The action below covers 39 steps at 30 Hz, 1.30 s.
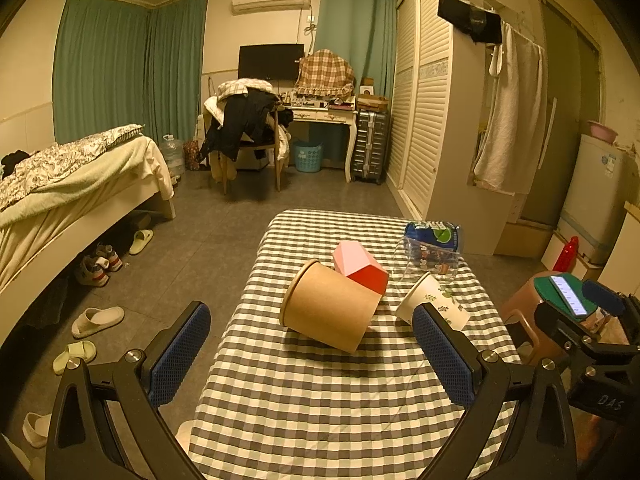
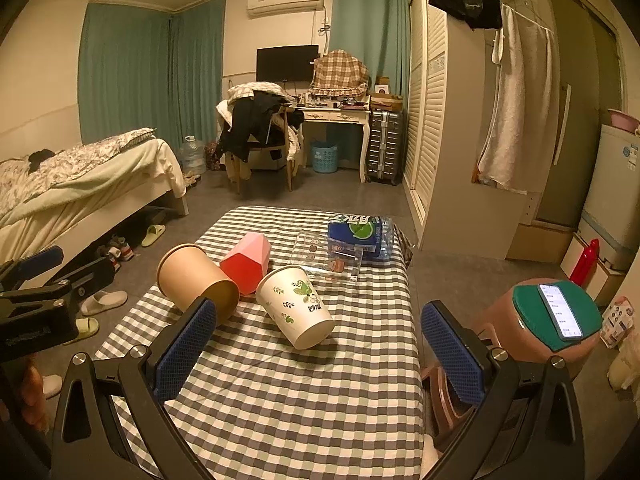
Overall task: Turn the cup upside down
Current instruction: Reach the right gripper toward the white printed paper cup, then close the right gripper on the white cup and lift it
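Several cups lie on their sides on the checkered table (image 1: 304, 400) (image 2: 288, 400). A brown paper cup (image 1: 330, 306) (image 2: 196, 280) lies at the left, a pink-and-red faceted cup (image 1: 360, 266) (image 2: 246, 262) behind it, a white leaf-print paper cup (image 1: 434, 302) (image 2: 294, 306) in the middle, and a clear glass cup (image 1: 426, 262) (image 2: 328, 260) behind. My left gripper (image 1: 312, 354) is open and empty, just short of the brown cup. My right gripper (image 2: 318, 354) is open and empty, just short of the white cup.
A blue-labelled pack of water bottles (image 1: 434, 234) (image 2: 360, 234) lies at the table's far right. A brown stool with a green pad and a phone (image 2: 560, 312) (image 1: 568, 294) stands right of the table. Slippers (image 1: 98, 320) lie on the floor at left, beside a bed (image 1: 60, 184).
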Available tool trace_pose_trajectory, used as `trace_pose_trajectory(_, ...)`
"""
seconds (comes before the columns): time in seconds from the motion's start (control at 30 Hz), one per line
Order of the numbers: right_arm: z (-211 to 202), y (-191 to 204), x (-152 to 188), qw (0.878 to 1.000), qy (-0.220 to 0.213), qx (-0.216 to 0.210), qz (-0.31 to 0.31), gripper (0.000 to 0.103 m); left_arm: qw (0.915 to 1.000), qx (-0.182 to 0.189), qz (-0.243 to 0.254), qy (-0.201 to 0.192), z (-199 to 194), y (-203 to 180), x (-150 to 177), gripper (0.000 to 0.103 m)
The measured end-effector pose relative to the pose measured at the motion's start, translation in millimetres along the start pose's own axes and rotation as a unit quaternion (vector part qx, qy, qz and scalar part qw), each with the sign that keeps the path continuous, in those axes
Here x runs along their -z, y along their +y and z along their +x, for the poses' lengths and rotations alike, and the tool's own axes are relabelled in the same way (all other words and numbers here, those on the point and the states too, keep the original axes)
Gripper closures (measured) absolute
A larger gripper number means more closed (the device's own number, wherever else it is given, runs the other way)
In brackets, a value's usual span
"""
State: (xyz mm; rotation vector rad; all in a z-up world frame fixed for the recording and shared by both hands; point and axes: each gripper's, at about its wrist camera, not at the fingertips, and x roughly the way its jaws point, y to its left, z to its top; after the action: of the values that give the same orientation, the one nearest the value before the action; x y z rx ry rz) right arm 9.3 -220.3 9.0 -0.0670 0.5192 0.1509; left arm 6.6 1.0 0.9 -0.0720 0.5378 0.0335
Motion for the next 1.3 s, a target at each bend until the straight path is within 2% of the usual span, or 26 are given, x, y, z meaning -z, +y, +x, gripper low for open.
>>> trace_pose_trajectory(0.17, 11, -4, -4, 1.000, 0.004, -0.003, -0.012, 0.000, 0.9998, -0.012, -0.004, 0.015, 20, 1, 6, 0.000)
trace_pose_trajectory(0.3, 37, -12, -3, 0.999, 0.021, -0.007, -0.025, 0.000, 0.9990, -0.022, -0.009, 0.038, 43, 2, 9, 0.000)
trace_pose_trajectory(0.4, 67, -16, 3, 0.998, 0.049, -0.015, -0.028, 0.000, 0.9984, -0.027, -0.005, 0.049, 59, -2, 9, 0.000)
trace_pose_trajectory(0.63, 147, -5, 14, 0.988, 0.128, -0.069, -0.050, 0.000, 0.9966, -0.035, 0.000, 0.074, 92, 2, 15, 0.000)
trace_pose_trajectory(0.8, 191, 5, 17, 0.981, 0.166, -0.079, -0.066, 0.001, 0.9956, -0.040, -0.004, 0.084, 105, 10, 18, 0.000)
trace_pose_trajectory(0.87, 203, 6, 18, 0.978, 0.179, -0.077, -0.069, 0.015, 0.9954, -0.039, -0.008, 0.087, 108, 16, 19, 0.000)
trace_pose_trajectory(0.93, 209, 8, 19, 0.976, 0.188, -0.081, -0.072, 0.028, 0.9952, -0.038, -0.010, 0.090, 110, 20, 19, 0.000)
trace_pose_trajectory(0.97, 209, 9, 20, 0.976, 0.191, -0.079, -0.073, 0.041, 0.9951, -0.037, -0.012, 0.090, 110, 22, 20, 0.000)
trace_pose_trajectory(1.1, 197, 12, 20, 0.977, 0.190, -0.068, -0.072, 0.041, 0.9959, -0.025, -0.016, 0.086, 102, 27, 21, 0.000)
trace_pose_trajectory(1.3, 138, 15, 18, 0.984, 0.174, -0.029, -0.037, 0.041, 0.9978, -0.005, -0.019, 0.063, 74, 29, 21, 0.000)
